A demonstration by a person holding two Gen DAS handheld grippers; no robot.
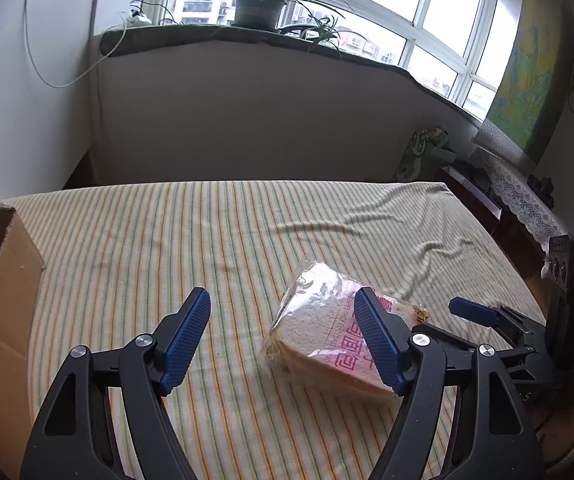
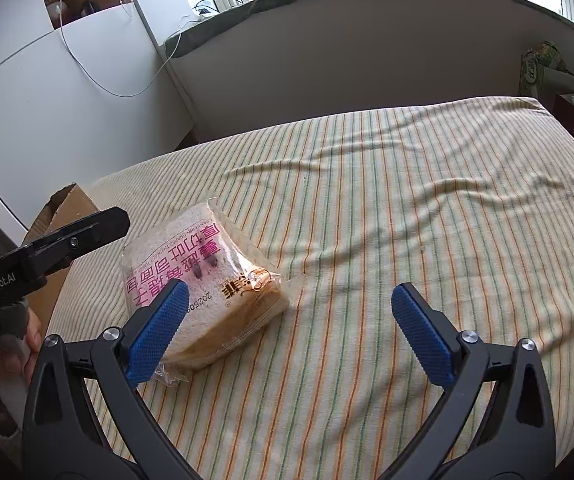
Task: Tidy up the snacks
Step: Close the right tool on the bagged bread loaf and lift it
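Note:
A clear bag of sliced bread point(image 1: 319, 332) with pink print lies on the striped cloth; in the right wrist view the bread bag point(image 2: 211, 284) sits left of centre. My left gripper point(image 1: 283, 324) stands open above the cloth, its right finger in front of the bag's right part, nothing between the pads. My right gripper point(image 2: 291, 312) is open too, its left finger overlapping the bag's near corner, the gap over bare cloth. The right gripper point(image 1: 487, 316) shows at the right edge of the left wrist view, and the left gripper's finger point(image 2: 87, 232) enters the other view from the left.
An open cardboard box point(image 1: 3, 292) stands at the left edge of the bed, also seen as the box point(image 2: 67, 208) behind the left gripper. The striped cloth point(image 1: 207, 232) is wrinkled at the far right. A windowsill with potted plants point(image 1: 259, 4) runs behind; a dark cabinet point(image 1: 483, 196) stands right.

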